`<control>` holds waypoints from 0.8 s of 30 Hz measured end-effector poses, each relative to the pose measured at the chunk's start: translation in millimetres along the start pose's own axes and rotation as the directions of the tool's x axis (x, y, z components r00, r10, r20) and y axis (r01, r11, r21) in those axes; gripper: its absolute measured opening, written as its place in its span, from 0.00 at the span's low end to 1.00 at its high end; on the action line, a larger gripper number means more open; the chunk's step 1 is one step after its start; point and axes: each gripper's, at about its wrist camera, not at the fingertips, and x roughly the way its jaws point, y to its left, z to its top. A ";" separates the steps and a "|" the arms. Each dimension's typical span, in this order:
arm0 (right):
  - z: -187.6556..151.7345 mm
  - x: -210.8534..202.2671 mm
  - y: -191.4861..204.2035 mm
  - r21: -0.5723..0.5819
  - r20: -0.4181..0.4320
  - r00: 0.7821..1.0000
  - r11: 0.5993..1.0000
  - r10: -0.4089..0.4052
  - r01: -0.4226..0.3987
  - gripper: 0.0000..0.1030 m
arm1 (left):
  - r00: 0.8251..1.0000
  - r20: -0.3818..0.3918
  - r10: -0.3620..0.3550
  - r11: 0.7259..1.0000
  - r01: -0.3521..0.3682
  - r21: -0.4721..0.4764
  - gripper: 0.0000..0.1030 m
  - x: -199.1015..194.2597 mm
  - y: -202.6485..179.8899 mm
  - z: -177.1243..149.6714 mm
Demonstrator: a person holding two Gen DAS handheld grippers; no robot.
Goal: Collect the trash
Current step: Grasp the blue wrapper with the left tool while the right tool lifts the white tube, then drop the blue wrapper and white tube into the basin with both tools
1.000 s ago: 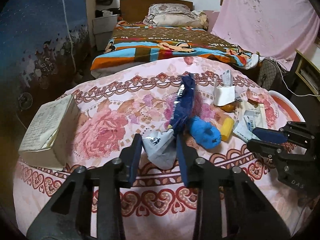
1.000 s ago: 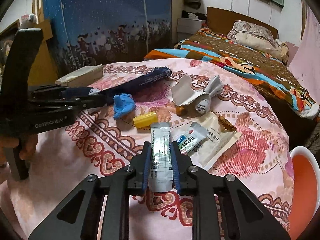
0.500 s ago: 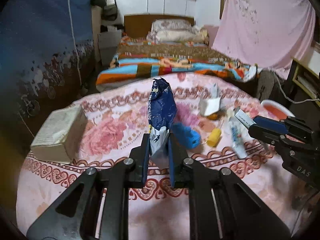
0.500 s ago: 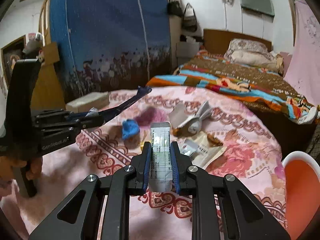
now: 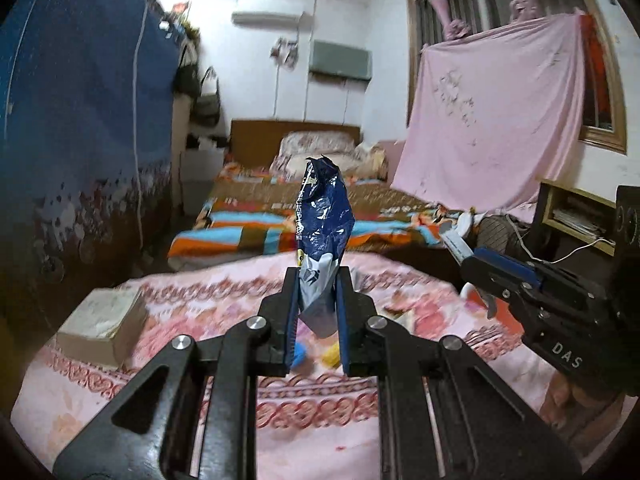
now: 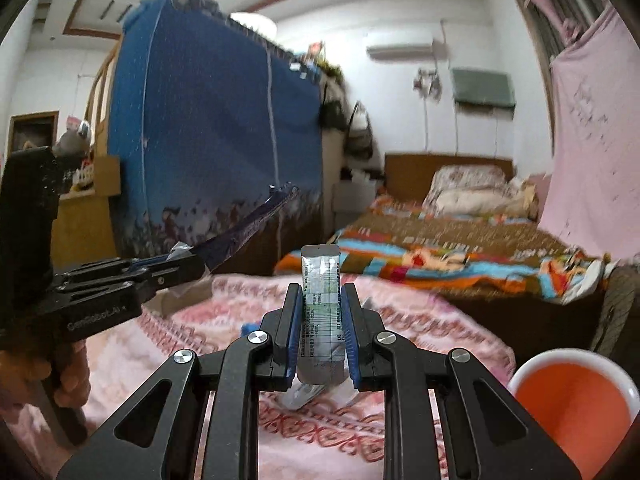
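Trash on the pink floral cloth (image 5: pixel 168 392) – blurred, hidden behind gripper arms.

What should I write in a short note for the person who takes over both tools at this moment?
Left tool: shut on the blue snack wrapper, lifted off the bed.
Right tool: shut on the silver sachet, also lifted.
Orange bin: low on the right, with nothing visible inside.
Done: two pieces picked up.
Left: drop both in the bin, then collect the litter left on the pink bedspread.
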 end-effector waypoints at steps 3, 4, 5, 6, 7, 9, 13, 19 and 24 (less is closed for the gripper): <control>4.0 -9.7 -6.1 0.008 0.057 0.998 0.999 -0.036 0.035 0.17 | 0.999 0.041 -0.016 0.999 0.015 0.037 0.02 -4.2 -13.1 3.4; 5.3 -13.2 -8.9 0.016 0.075 0.996 0.999 -0.047 0.045 0.17 | 0.998 0.052 -0.025 0.998 0.023 0.053 0.02 -4.6 -18.5 4.9; 7.0 -16.7 -13.2 0.026 0.094 0.994 0.998 -0.058 0.056 0.17 | 0.998 0.060 -0.033 0.997 0.029 0.065 0.02 -4.9 -22.5 6.0; 8.3 -19.9 -17.5 0.033 0.107 0.992 0.997 -0.071 0.068 0.17 | 0.997 0.070 -0.042 0.996 0.036 0.078 0.02 -5.5 -28.1 6.8; 8.8 -23.4 -20.7 0.037 0.115 0.990 0.996 -0.083 0.079 0.17 | 0.996 0.077 -0.051 0.995 0.044 0.090 0.02 -5.3 -32.1 7.8; 8.6 -29.9 -27.3 0.046 0.133 0.985 0.993 -0.114 0.108 0.17 | 0.993 0.088 -0.075 0.992 0.065 0.111 0.02 -5.7 -43.7 9.3; 8.1 -40.1 -44.0 0.071 0.153 0.973 0.984 -0.172 0.163 0.17 | 0.988 0.097 -0.120 0.985 0.106 0.137 0.02 -1.7 -60.9 13.6; 7.2 -54.8 -75.8 0.142 0.159 0.951 0.960 -0.264 0.242 0.17 | 0.977 0.085 -0.193 0.971 0.178 0.157 0.02 8.8 -87.9 19.2; 2.9 -63.7 -101.9 0.202 0.138 0.936 0.934 -0.325 0.294 0.17 | 0.963 0.047 -0.265 0.954 0.254 0.160 0.02 21.6 -115.7 19.9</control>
